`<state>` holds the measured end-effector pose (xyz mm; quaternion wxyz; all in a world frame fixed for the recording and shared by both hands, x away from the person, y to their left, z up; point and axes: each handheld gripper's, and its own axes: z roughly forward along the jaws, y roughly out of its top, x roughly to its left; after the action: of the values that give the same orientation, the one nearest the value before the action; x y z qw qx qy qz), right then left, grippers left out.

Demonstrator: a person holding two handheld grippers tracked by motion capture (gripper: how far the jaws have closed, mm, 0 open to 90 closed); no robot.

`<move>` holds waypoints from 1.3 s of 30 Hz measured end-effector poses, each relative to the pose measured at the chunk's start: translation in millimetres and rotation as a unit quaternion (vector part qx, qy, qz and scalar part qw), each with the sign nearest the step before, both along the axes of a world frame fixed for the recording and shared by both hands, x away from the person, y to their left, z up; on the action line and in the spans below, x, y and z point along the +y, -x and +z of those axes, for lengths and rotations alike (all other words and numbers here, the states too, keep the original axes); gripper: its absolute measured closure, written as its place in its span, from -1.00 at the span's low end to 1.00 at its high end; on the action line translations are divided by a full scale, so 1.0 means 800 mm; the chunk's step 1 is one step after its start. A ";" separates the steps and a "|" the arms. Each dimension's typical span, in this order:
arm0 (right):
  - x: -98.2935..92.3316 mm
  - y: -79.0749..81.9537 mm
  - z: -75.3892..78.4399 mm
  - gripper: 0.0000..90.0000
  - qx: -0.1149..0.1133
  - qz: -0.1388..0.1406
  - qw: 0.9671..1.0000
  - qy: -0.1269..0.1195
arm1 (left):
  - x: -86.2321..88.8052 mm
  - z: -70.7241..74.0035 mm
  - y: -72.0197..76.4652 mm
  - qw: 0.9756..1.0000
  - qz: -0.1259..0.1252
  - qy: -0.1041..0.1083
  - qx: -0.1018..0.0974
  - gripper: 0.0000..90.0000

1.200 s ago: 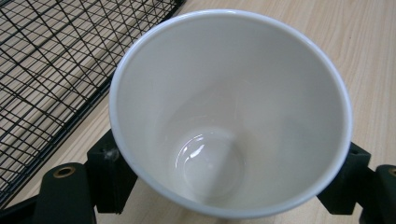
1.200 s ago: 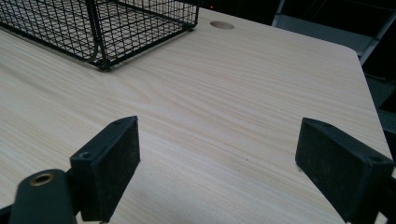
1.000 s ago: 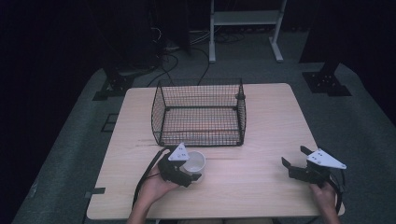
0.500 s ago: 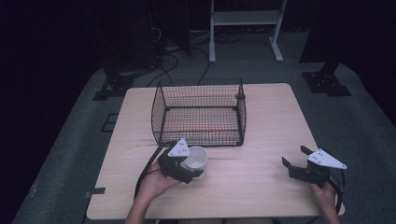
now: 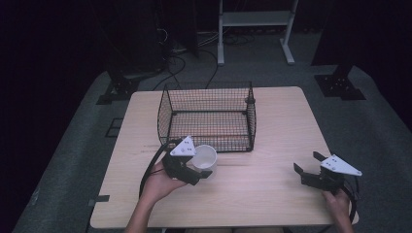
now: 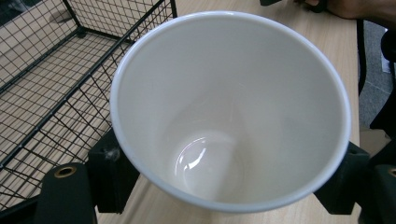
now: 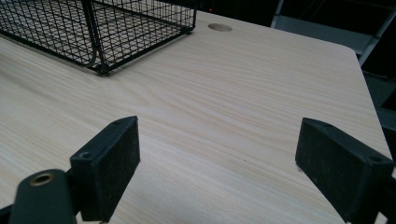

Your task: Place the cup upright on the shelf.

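A white cup (image 5: 206,157) is held upright, mouth open to the camera and nothing seen inside, just in front of the wire basket (image 5: 209,115) near the left front part of the wooden surface (image 5: 272,126). It is clamped at its sides by the fingers (image 6: 109,175) of the left gripper (image 5: 194,170), one dark pad seen on each flank of the cup in the left gripper view. The step in hand is judged to be a lift of the cup towards the basket. For that to be done well, the cup should be kept level, carried high enough for its base to pass over the near wire wall, and brought down inside before the grip is eased. That near wall is the one thing standing in the way; nothing is seen lying in the basket. The right gripper (image 5: 317,171) is held well apart at the right front of the surface, its fingers (image 7: 108,163) spread wide with nothing between them. Beyond the surface, cables and a white stand (image 5: 252,19) are seen on the dark floor.
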<state>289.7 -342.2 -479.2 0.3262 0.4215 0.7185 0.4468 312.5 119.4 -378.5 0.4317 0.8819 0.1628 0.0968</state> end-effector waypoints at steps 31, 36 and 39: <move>-0.003 0.000 0.000 -0.71 0.000 0.000 1.000 -0.009 | -0.003 0.053 -0.033 1.000 -0.004 -0.016 -0.011 -0.52; -0.003 0.000 0.000 -0.71 0.000 -0.001 1.000 -0.011 | -0.003 0.063 -0.042 1.000 -0.003 -0.016 -0.010 -0.52; -0.004 0.000 0.000 -0.71 0.001 -0.001 1.000 -0.013 | -0.004 0.068 -0.048 1.000 -0.004 -0.021 -0.011 -0.52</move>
<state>289.5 -345.1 -479.0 0.3204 0.4273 0.7124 0.4552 350.7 116.4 -324.3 0.4151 0.8903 0.1527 0.1083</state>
